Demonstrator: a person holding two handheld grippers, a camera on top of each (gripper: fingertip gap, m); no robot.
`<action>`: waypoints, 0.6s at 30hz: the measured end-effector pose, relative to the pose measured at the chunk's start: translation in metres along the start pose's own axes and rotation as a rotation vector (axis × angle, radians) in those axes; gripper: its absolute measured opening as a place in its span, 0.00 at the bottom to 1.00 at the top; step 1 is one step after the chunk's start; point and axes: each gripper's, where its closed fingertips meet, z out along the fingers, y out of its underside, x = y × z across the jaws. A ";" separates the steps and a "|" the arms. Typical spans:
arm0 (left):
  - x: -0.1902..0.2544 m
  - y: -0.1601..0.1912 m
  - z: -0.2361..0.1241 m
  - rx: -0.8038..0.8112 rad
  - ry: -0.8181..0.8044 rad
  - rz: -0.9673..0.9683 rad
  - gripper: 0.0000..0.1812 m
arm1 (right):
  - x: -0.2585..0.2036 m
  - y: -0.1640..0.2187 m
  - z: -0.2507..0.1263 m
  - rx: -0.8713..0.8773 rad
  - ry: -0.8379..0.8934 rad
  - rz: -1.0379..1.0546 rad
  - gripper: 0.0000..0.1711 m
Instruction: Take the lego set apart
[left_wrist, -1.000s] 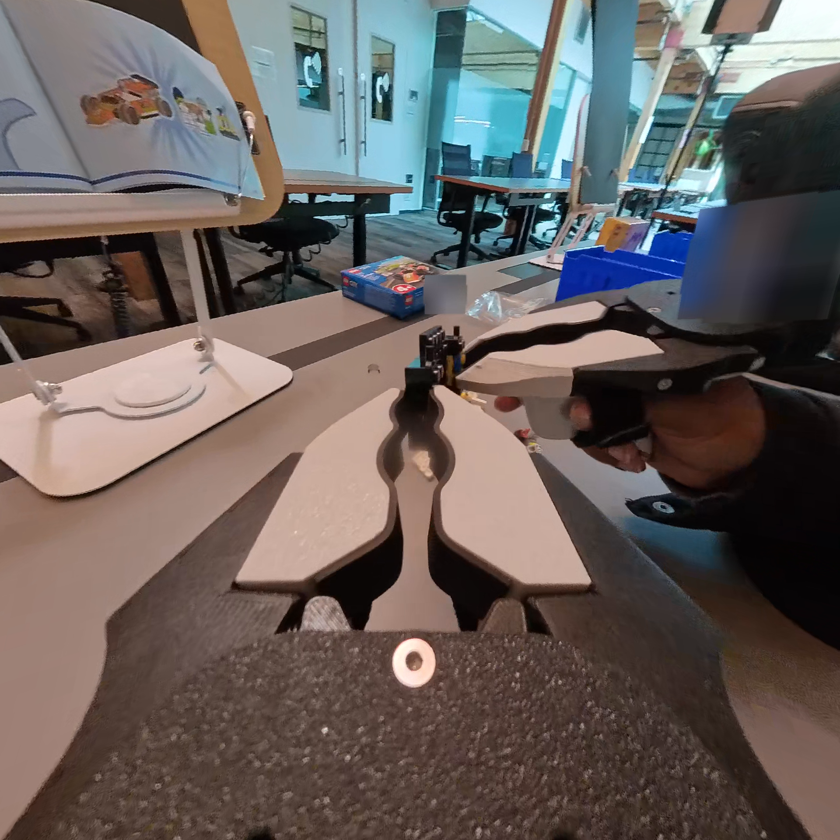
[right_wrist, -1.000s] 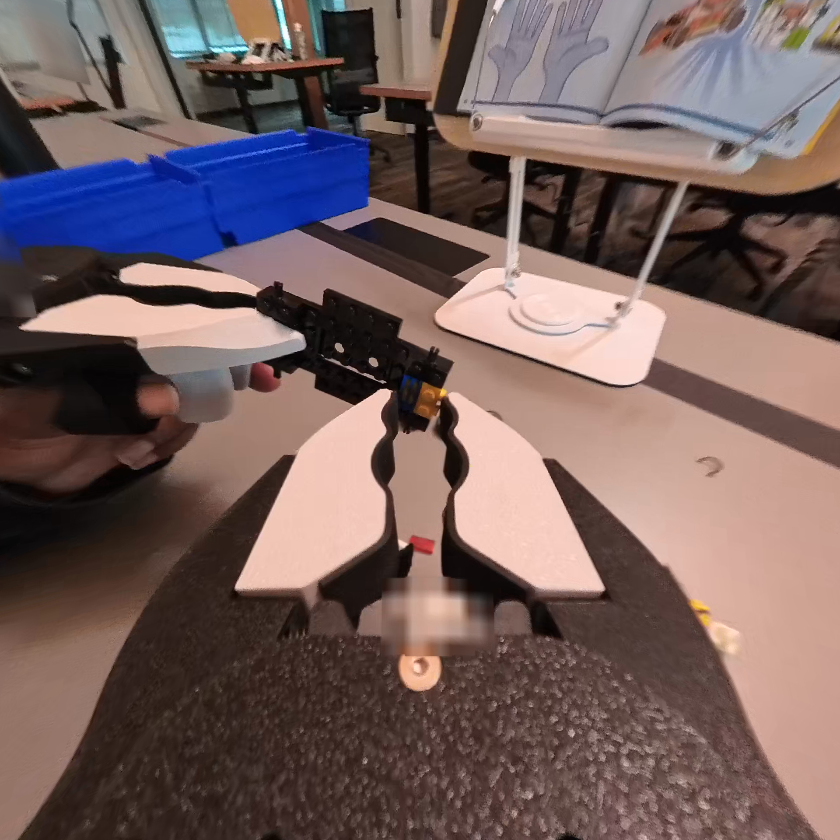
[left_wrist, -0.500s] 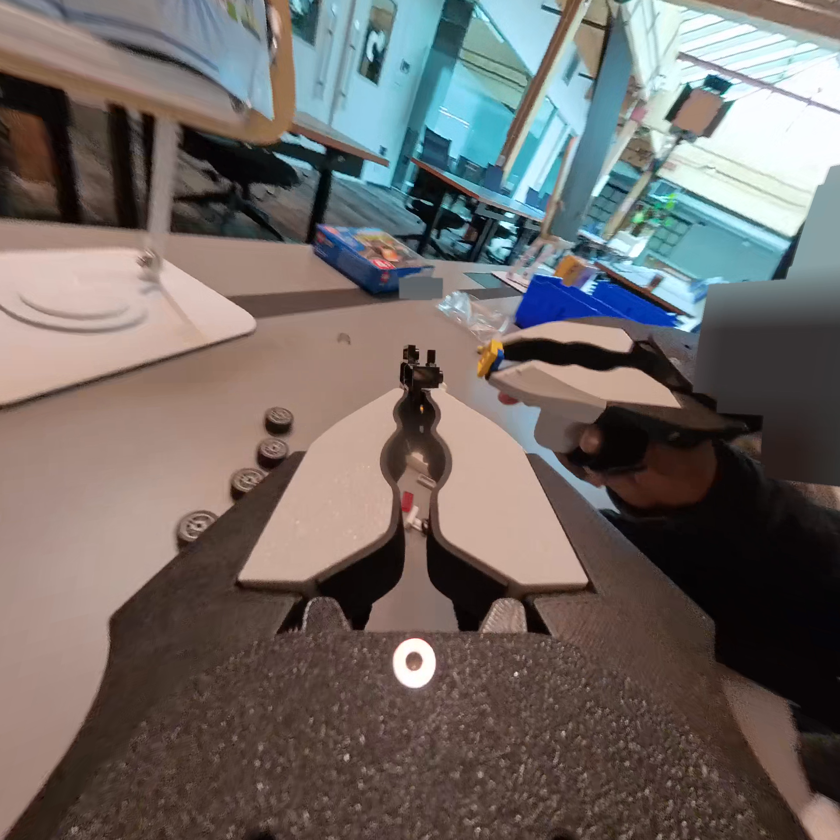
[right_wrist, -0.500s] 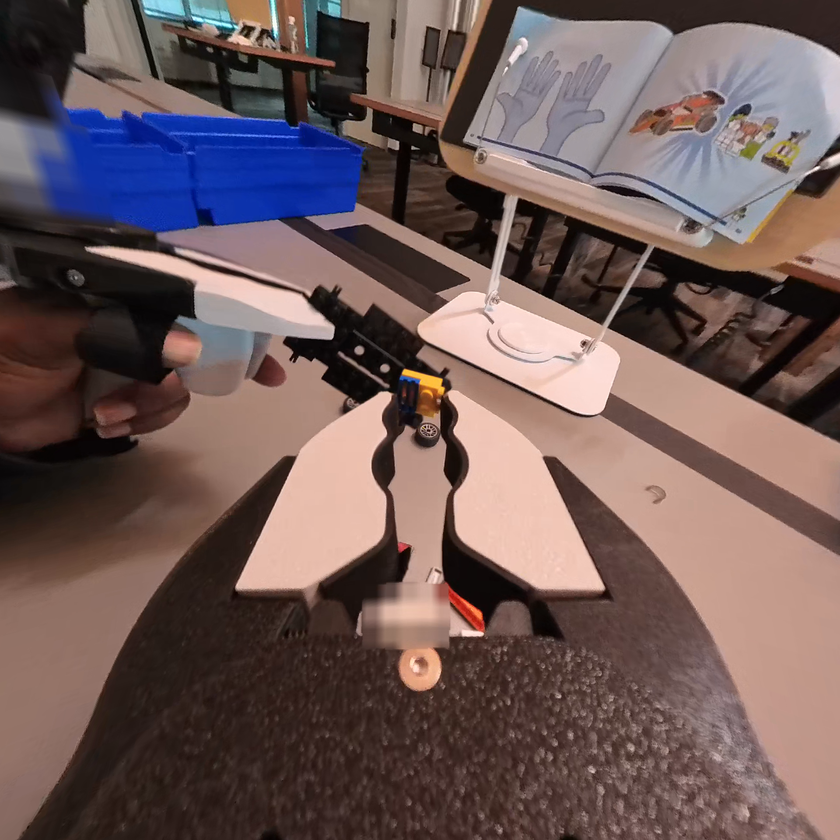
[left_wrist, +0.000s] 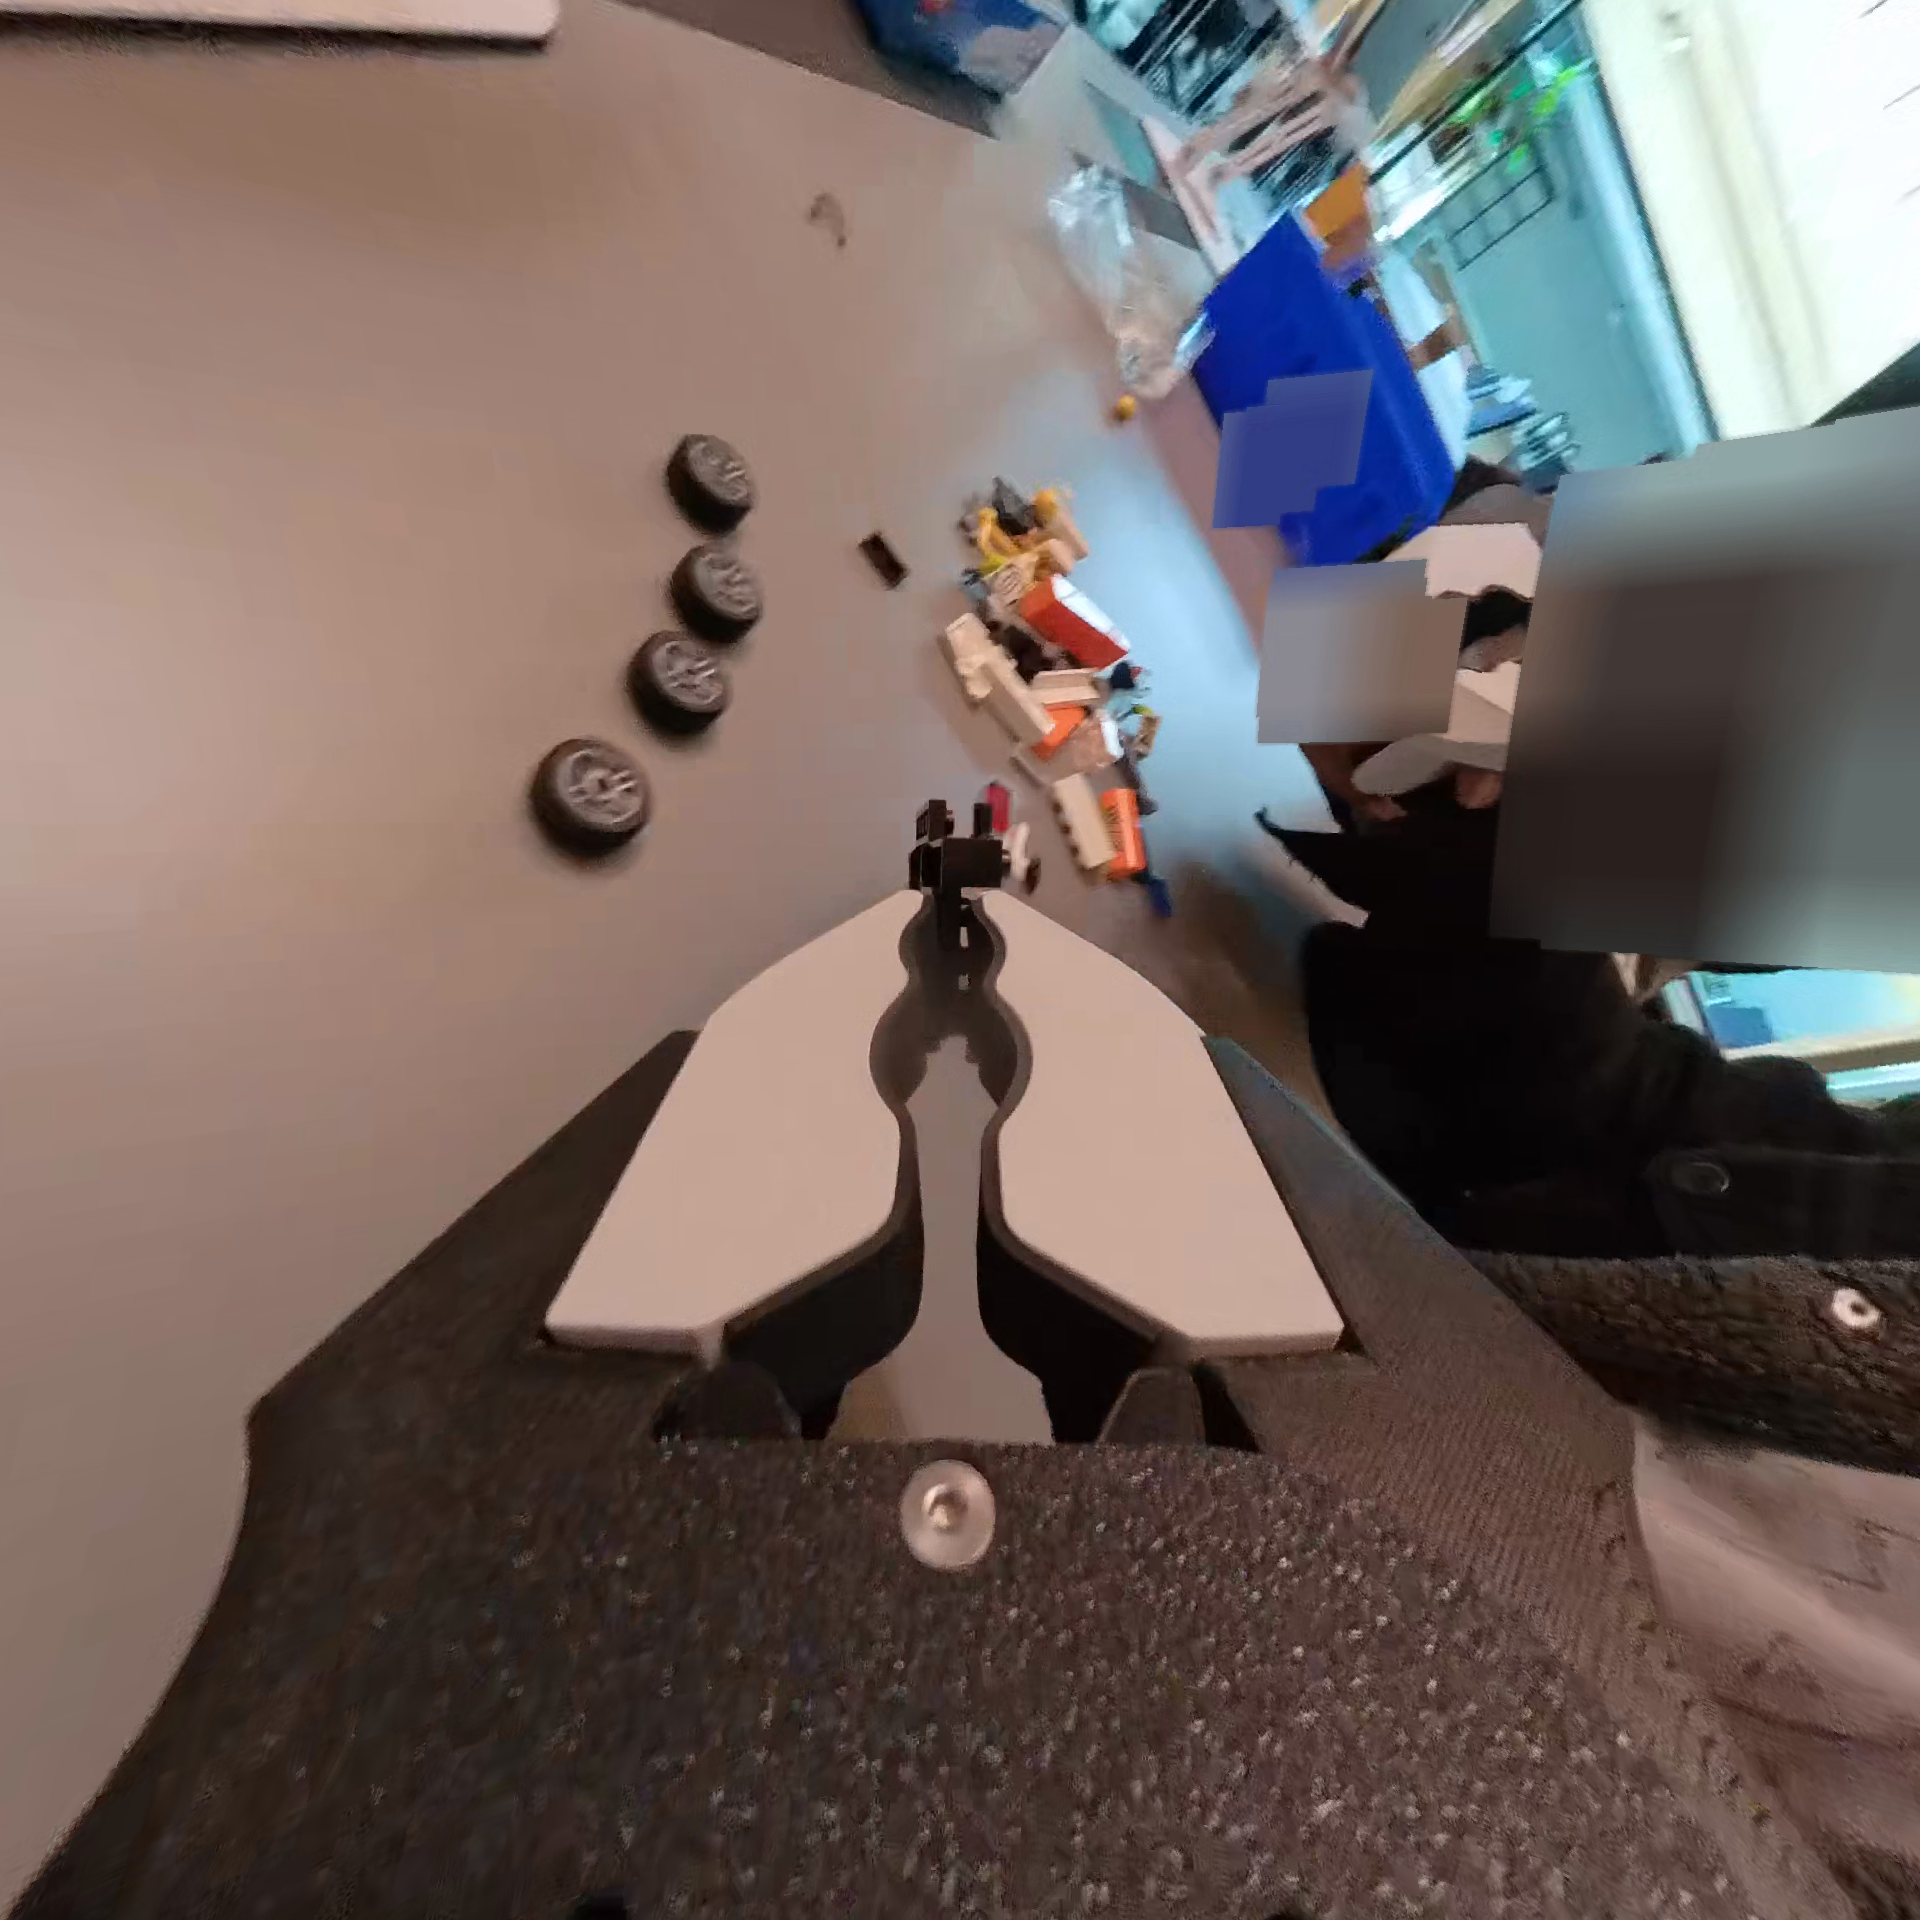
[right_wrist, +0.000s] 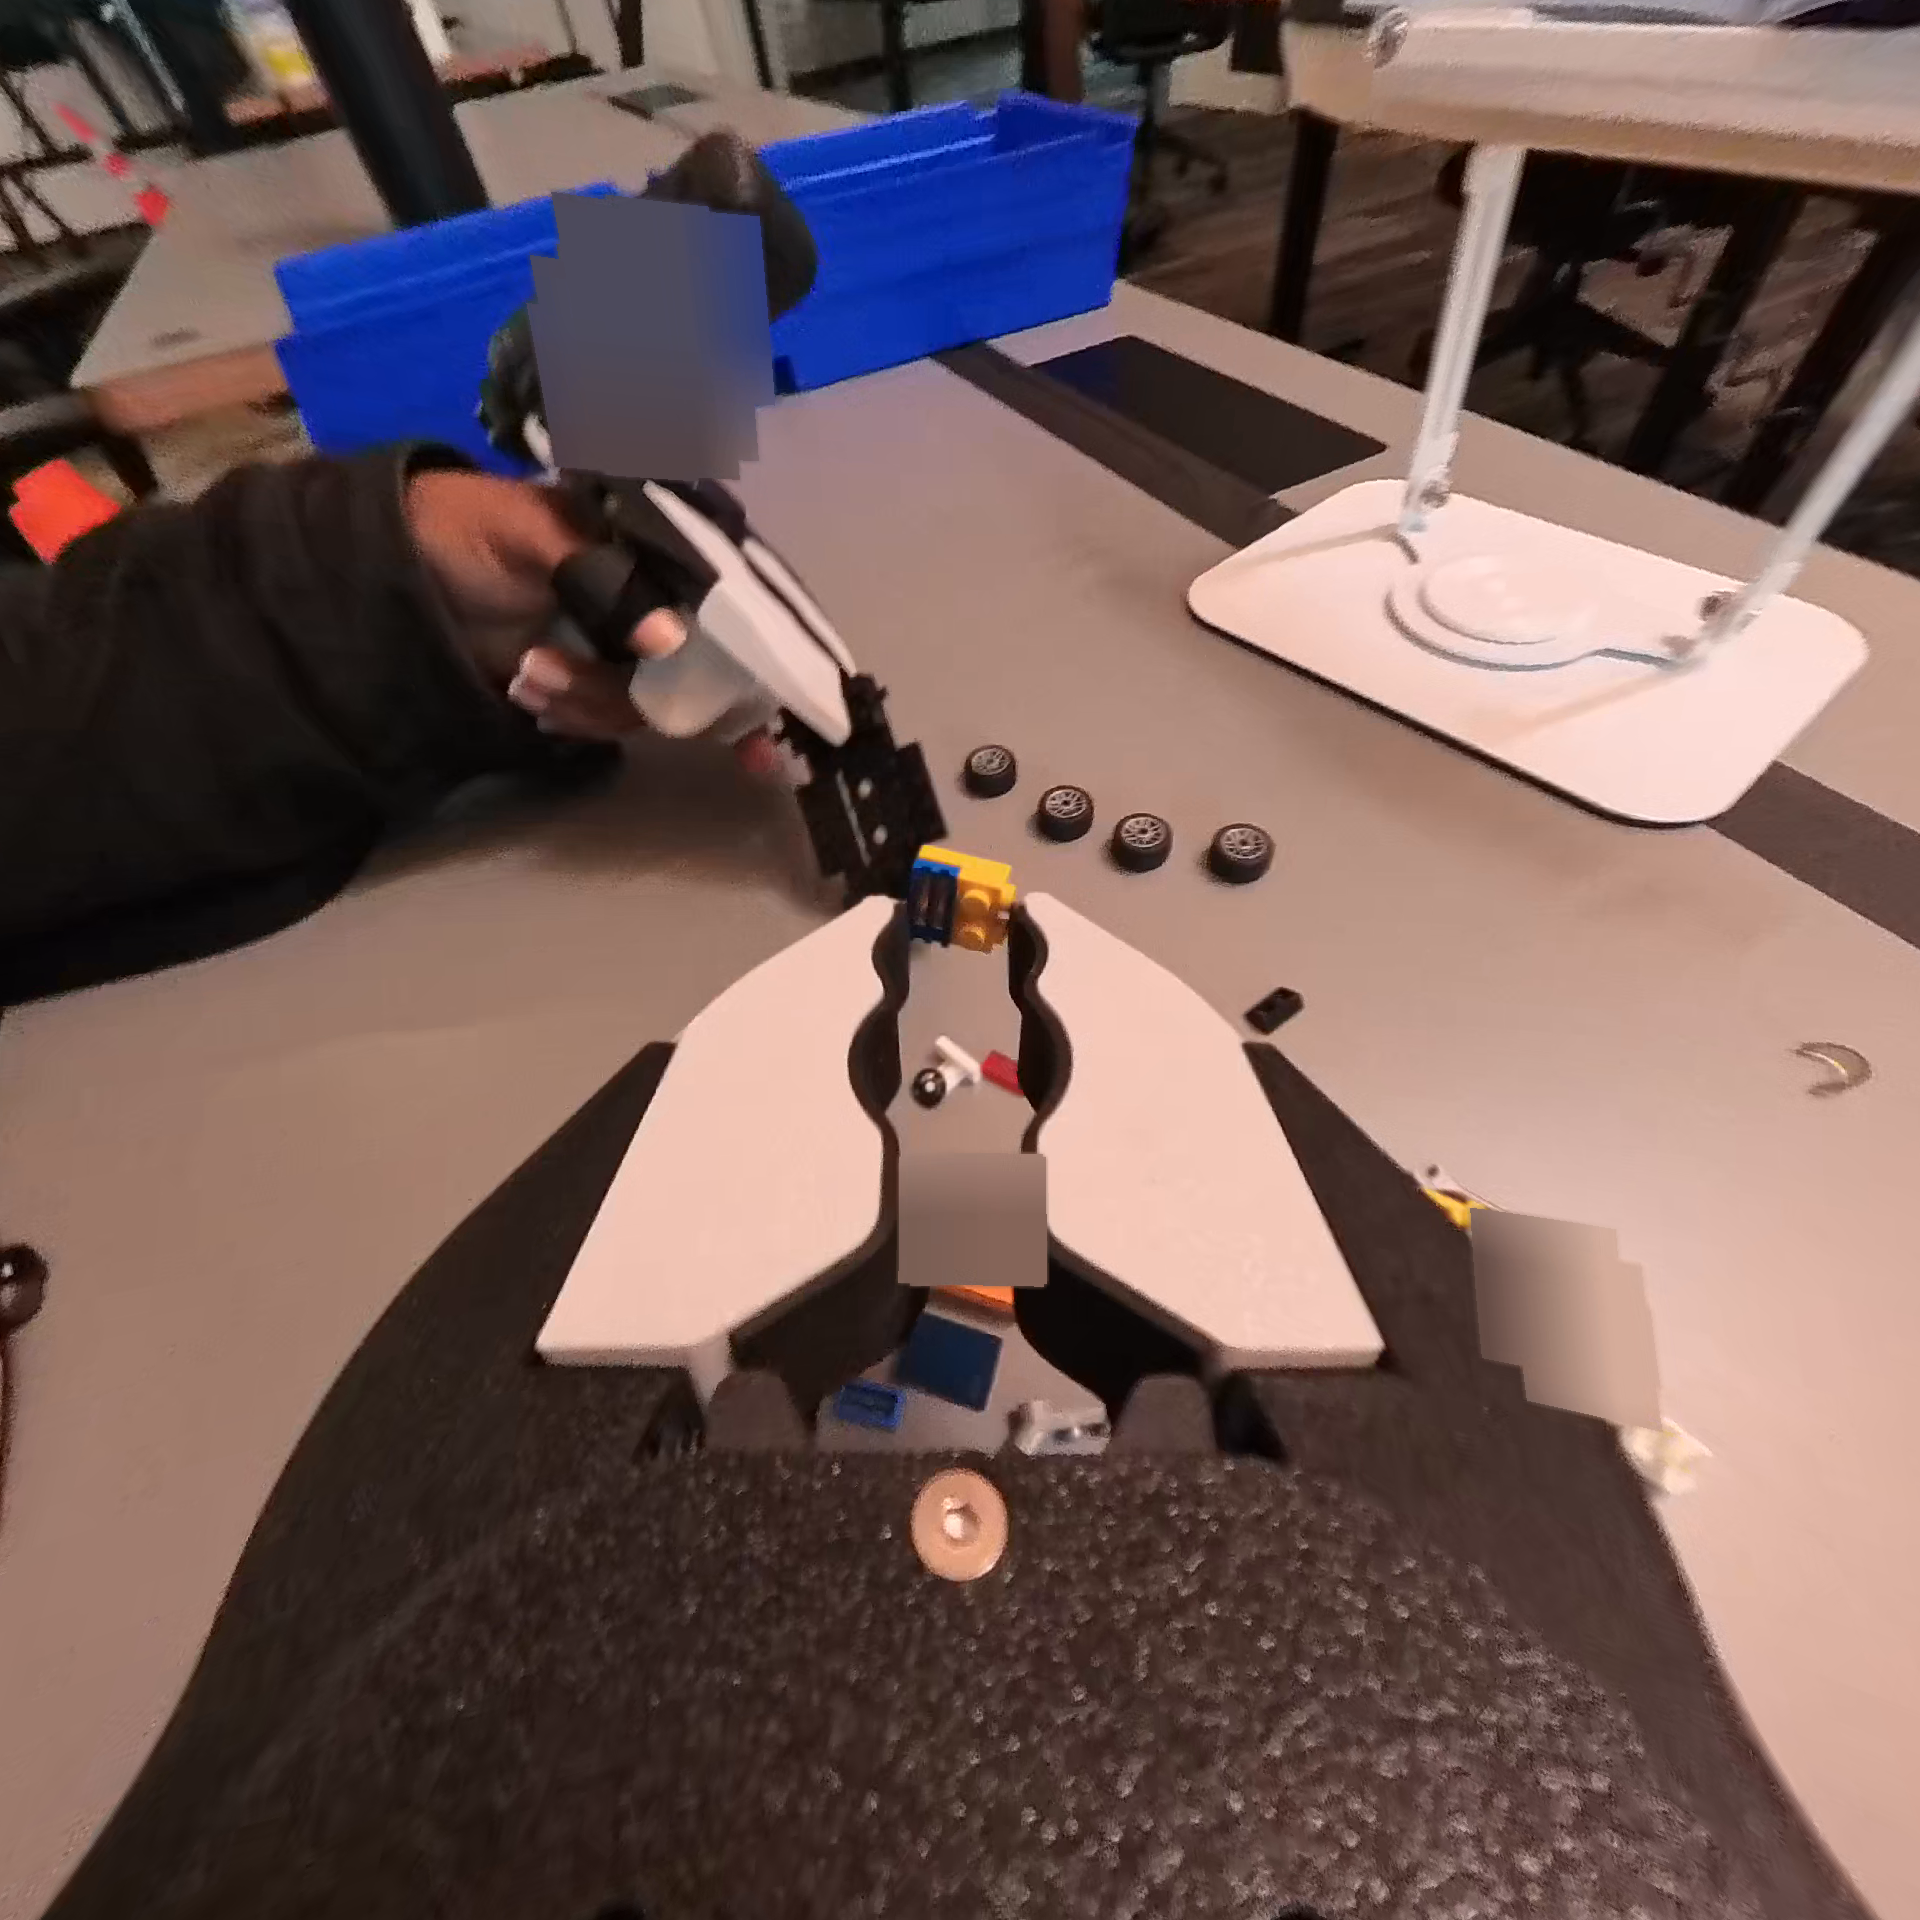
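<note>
Between the tips of the left tongs sits the black chassis plate, pinched by one end so that the rest hangs free toward the desk; in the right wrist view it slants down from those tongs at about 10 o'clock. The right tongs are pressed onto a small yellow-and-blue brick cluster, held just beside the plate's lower end but apart from it, so I judge this piece is off the chassis and ready to be set down.

Four wheels lie in a neat row at 11 o'clock of the left tongs, kept well clear of the loose brick pile at 1 o'clock, which suggests sorting by kind. A single small black piece lies between row and pile.

Open desk spreads wide toward 9 o'clock in the left view. Toward 2 o'clock in the right view, the white stand base limits room, and the blue bin closes off 12 o'clock.
</note>
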 end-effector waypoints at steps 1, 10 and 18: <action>-0.005 0.003 -0.005 -0.029 -0.014 0.000 0.02 | -0.005 0.003 0.003 -0.014 -0.023 -0.021 0.10; -0.032 0.007 -0.026 -0.090 -0.230 0.101 0.27 | -0.035 0.011 0.015 -0.030 -0.118 -0.182 0.10; 0.049 -0.008 -0.008 0.035 0.172 0.110 0.15 | -0.054 0.004 0.013 0.009 -0.160 -0.304 0.10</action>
